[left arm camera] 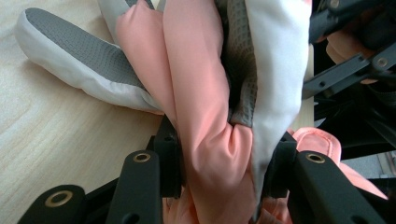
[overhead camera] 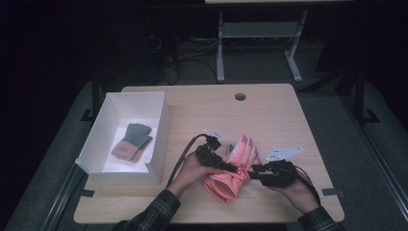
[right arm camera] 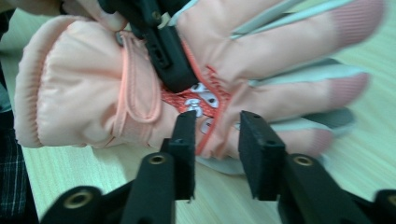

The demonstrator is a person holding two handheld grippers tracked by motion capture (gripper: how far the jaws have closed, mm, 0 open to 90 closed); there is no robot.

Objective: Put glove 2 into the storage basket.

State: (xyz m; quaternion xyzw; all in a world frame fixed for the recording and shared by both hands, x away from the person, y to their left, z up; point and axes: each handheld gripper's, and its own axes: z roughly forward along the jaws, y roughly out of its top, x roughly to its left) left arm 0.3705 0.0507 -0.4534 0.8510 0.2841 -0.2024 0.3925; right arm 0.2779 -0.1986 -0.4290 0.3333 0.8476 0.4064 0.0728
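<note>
A pink padded glove [overhead camera: 232, 167] lies on the near middle of the wooden table [overhead camera: 269, 110], between the person's two hands. Its long axis runs on a diagonal in the high view: the gathered cuff points toward the near edge of the table and slightly left, and the fingers, with darker pink tips, point away and to the right. The left gripper [overhead camera: 234, 168] reaches in from the left and is clamped across the glove near the wrist; in the left gripper view its jaws press on bunched pink and white fabric [left arm camera: 219, 140] from both sides, with the grey-palmed thumb [left arm camera: 79, 60] lying on the table beyond. The right gripper [overhead camera: 253, 169] comes in from the right at the same wrist region. In the right gripper view its jaws stand apart just in front of the glove's edge [right arm camera: 219, 135], with a clear gap between them and no fabric pinched, while the left gripper's jaw [right arm camera: 163, 51] crosses the glove above them. A white box [overhead camera: 159, 125] stands at the left of the table, well apart from the pink glove, and holds a grey and pink glove [overhead camera: 132, 142].
</note>
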